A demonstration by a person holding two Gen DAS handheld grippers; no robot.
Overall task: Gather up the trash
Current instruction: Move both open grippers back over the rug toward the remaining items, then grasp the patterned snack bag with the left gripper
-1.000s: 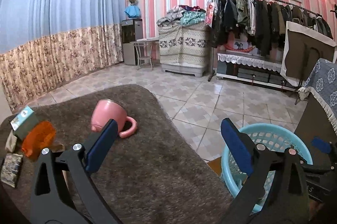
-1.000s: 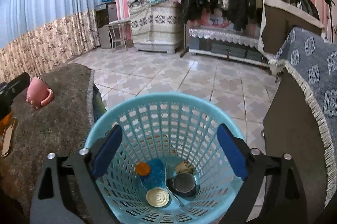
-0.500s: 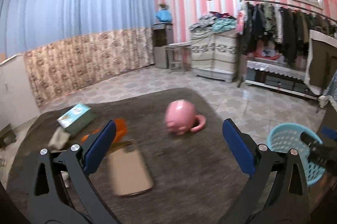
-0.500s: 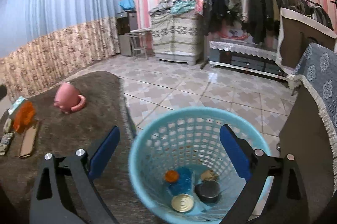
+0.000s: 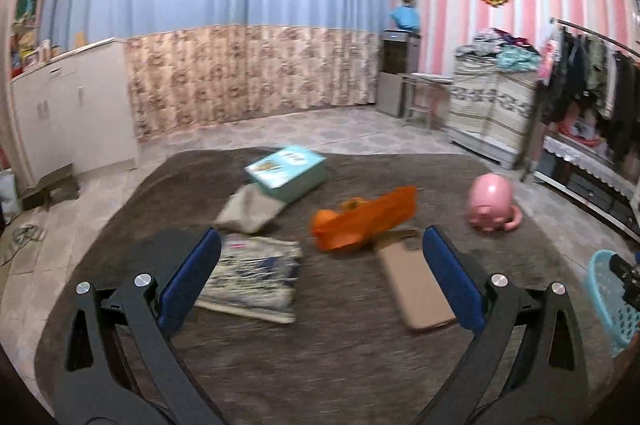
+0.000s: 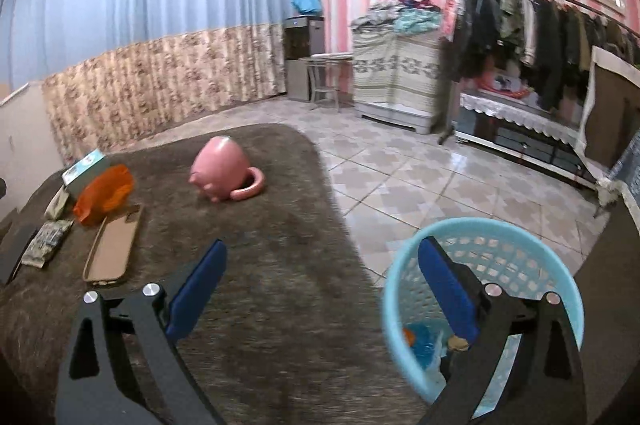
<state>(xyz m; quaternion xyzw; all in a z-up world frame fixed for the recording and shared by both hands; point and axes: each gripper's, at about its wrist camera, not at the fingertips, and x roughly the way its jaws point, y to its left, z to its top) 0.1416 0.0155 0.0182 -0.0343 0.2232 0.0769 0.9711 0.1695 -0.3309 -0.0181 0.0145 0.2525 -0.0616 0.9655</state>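
A brown fuzzy table (image 5: pixel 340 353) holds a crumpled orange wrapper (image 5: pixel 364 219), a printed packet (image 5: pixel 252 275), a beige crumpled wad (image 5: pixel 248 211), a teal box (image 5: pixel 286 171), a tan phone case (image 5: pixel 412 289) and an overturned pink mug (image 5: pixel 492 203). My left gripper (image 5: pixel 322 283) is open and empty above the table's near part, the packet by its left finger. My right gripper (image 6: pixel 322 299) is open and empty over the table's right edge, beside the blue basket (image 6: pixel 504 249) that holds trash.
The basket stands on the tiled floor (image 6: pixel 420 177) right of the table; its rim shows in the left wrist view (image 5: pixel 600 289). A clothes rack (image 6: pixel 532 37) and covered cabinet (image 6: pixel 396 77) stand at the far wall. A white cupboard (image 5: pixel 68 113) is at the left.
Both grippers swung left. The left view went from mug and basket to the wrapper, packet and box. The right view shifted off the basket's inside toward the table. Both stayed open.
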